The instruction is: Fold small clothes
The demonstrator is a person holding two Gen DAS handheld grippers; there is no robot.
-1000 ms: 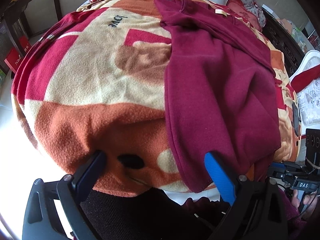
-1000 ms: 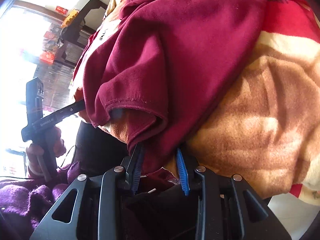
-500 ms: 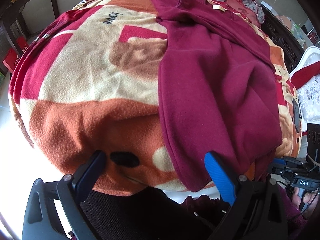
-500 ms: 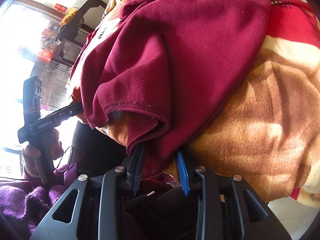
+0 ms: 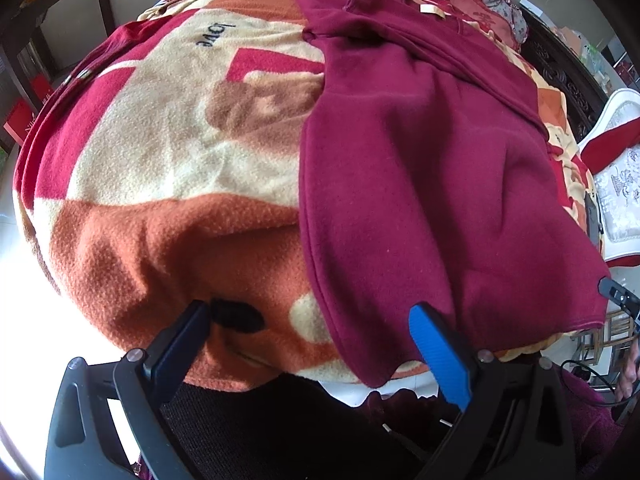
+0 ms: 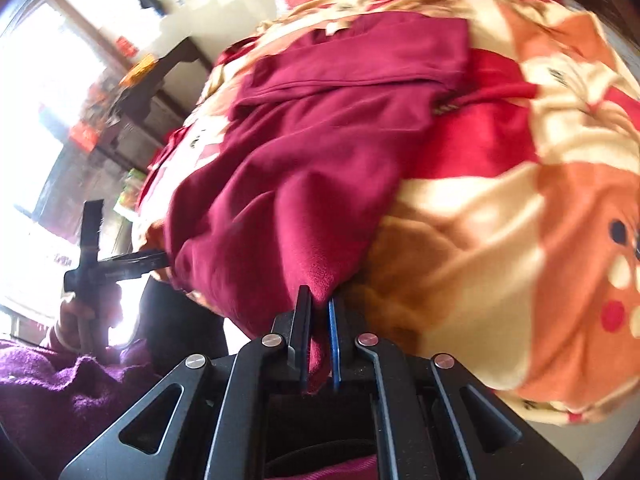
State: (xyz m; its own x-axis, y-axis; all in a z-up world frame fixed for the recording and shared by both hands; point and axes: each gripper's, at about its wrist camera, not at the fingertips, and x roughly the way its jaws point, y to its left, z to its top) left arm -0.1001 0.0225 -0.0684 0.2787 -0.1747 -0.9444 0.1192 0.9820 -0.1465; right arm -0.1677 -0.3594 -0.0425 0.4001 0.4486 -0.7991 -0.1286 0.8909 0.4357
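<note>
We are keeping the right gripper (image 6: 318,320) clenched on a corner of the maroon sweatshirt (image 6: 320,152), and the cloth is passing between its two fingers, which are standing almost together. We are holding the left gripper (image 5: 308,324) released, with the fingers wide apart and nothing between them; the dark finger (image 5: 182,340) is hovering before the orange part of the blanket, and the blue finger (image 5: 436,354) is standing just beside the lower hem of the sweatshirt. The sweatshirt is lying on the fleece blanket (image 5: 160,160), towards the right side in the left wrist view, with one sleeve folded across the upper part near the collar, and its lower edge is hanging over the blanket's near edge. In the right wrist view the left gripper is showing at the far left, beside the hem.
</note>
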